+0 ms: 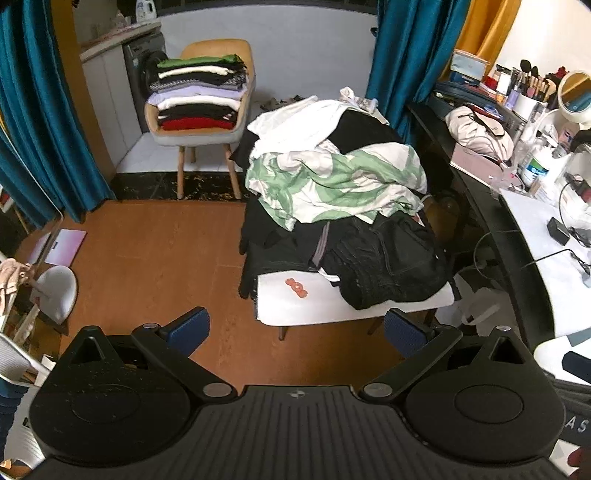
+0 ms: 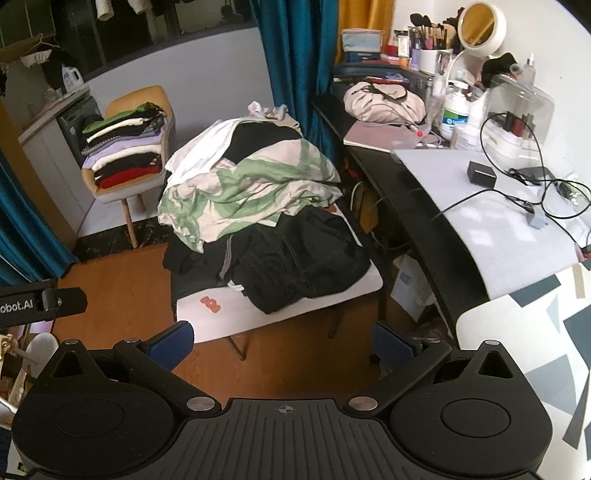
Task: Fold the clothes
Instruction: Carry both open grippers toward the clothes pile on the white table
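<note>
A heap of unfolded clothes (image 1: 332,177) (image 2: 251,184) covers a small white table (image 1: 295,306) (image 2: 221,317) ahead of both grippers. On top lies a green-and-white garment (image 1: 325,184) (image 2: 240,188), with dark jeans (image 1: 388,258) (image 2: 299,258) at the near end. A stack of folded clothes (image 1: 199,92) (image 2: 125,147) rests on a wooden chair (image 1: 221,48) (image 2: 147,94) farther back. My left gripper (image 1: 295,328) hangs open short of the table, holding nothing. My right gripper (image 2: 282,339) is also open and empty, at about the same distance.
A dressing table (image 1: 546,229) (image 2: 498,214) with cosmetics, cables and a round mirror (image 2: 480,26) runs along the right. Blue curtains (image 1: 40,110) (image 2: 295,48) hang at left and behind the heap. The brown floor (image 1: 147,258) lies left of the table. A washing machine (image 1: 142,66) stands beyond.
</note>
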Demonstrator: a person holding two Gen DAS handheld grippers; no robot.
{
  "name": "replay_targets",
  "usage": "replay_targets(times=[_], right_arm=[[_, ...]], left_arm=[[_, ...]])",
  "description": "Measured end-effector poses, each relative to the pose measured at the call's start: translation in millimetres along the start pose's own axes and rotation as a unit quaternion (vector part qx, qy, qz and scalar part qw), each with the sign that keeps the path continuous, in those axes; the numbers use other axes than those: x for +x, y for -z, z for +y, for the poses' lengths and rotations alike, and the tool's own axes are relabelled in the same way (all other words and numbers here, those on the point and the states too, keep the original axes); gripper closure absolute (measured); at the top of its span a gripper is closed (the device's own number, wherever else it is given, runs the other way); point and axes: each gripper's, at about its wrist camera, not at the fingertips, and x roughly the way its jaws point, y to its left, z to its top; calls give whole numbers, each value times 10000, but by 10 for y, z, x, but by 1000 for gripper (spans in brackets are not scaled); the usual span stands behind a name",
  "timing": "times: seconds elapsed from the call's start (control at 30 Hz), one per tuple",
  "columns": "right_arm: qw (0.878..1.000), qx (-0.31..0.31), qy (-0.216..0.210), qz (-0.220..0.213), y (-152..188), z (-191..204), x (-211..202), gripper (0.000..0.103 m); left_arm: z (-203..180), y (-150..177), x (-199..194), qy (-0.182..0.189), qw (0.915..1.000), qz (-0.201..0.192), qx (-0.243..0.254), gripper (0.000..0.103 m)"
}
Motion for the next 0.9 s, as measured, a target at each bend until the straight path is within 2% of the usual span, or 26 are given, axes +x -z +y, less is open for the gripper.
replay_targets(times=[0.17,0.33,0.53,0.9], right_arm=[[9997,-231,10,-55,76,54,-39,1],[9996,-214,134,137,157,231,-7,1],[9996,-14,84,270,182,138,0,1],[9992,162,188,324,204,118,-25,1]], left_arm=[[-4,68,-7,83,9997,230,-20,0],[-18,21,101,68,9983,569,46,0],[-109,125,132,32,9977,524,429,0],[-44,144,118,-53,9979,479,426,0]])
